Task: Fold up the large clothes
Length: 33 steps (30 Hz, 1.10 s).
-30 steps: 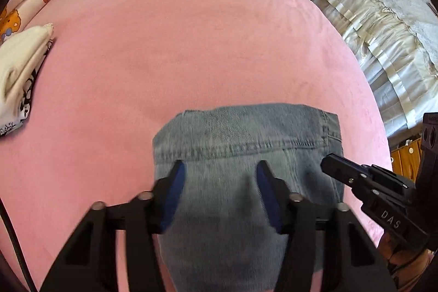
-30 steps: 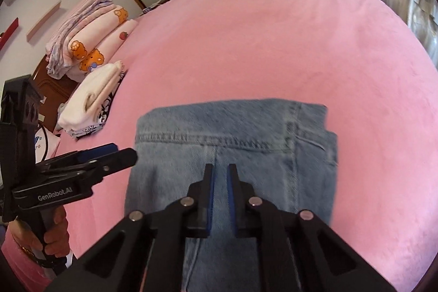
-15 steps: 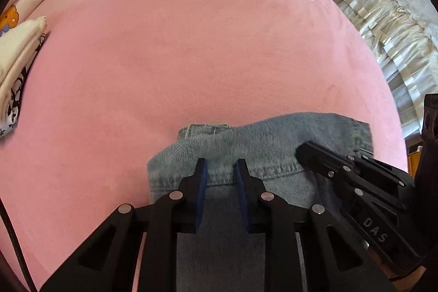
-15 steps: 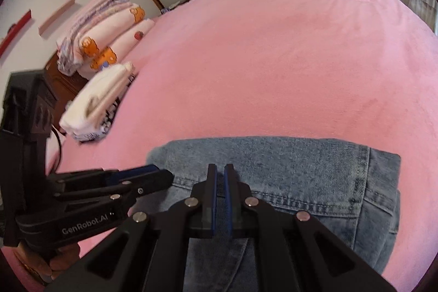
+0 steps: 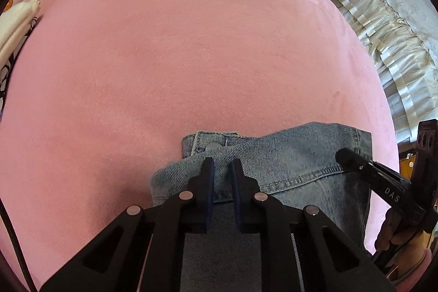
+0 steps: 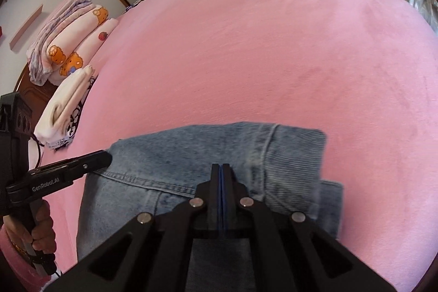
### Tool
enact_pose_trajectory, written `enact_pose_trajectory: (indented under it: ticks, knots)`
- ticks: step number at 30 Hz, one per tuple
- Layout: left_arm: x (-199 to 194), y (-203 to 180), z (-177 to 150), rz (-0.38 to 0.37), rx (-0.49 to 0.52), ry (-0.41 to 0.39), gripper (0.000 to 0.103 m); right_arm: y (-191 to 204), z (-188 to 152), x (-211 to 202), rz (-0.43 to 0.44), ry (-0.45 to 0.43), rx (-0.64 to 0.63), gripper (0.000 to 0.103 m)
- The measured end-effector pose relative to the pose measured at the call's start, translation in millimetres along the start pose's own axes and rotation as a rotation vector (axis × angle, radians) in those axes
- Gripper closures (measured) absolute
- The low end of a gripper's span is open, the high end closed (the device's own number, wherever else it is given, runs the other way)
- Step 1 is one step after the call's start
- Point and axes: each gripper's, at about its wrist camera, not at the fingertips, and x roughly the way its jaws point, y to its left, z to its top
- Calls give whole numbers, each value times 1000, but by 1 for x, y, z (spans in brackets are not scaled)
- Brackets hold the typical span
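Denim jeans (image 5: 287,163) partly folded on bed (image 5: 191,59); left tool (image 5: 221,168) closing over fabric ahead, right tool (image 6: 221,171) together, pressing; further folds remain

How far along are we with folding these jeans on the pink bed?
Partly done: the jeans already lie doubled on the pink bed, waistband at the far edge. In hand: the right tool is shut over the denim; the left tool is closing, denim between its pads. Left: another fold, then flattening.
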Motion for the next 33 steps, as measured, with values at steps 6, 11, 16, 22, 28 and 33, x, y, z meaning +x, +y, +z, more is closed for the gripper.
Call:
enact_pose_trajectory:
  ticks: [6, 11, 16, 22, 28, 33]
  knots:
    - [0, -1, 1, -10, 18, -7, 93, -19, -2, -17, -1, -14, 19, 103]
    - [-3, 2, 0, -6, 19, -10, 93, -33, -7, -30, -49, -20, 32, 103]
    - [-3, 9, -5, -32, -1, -30, 93, -53, -12, -33, 6, -20, 112, 103]
    - [-2, 25, -2, -95, -78, -8, 97, -45, -14, -22, -63, -25, 56, 103]
    - [-40, 5, -3, -20, -8, -46, 97, -35, -11, -46, -56, -58, 80, 103]
    - [-67, -14, -24, -69, 20, -48, 97, -6, -21, -69, 24, -79, 66, 103]
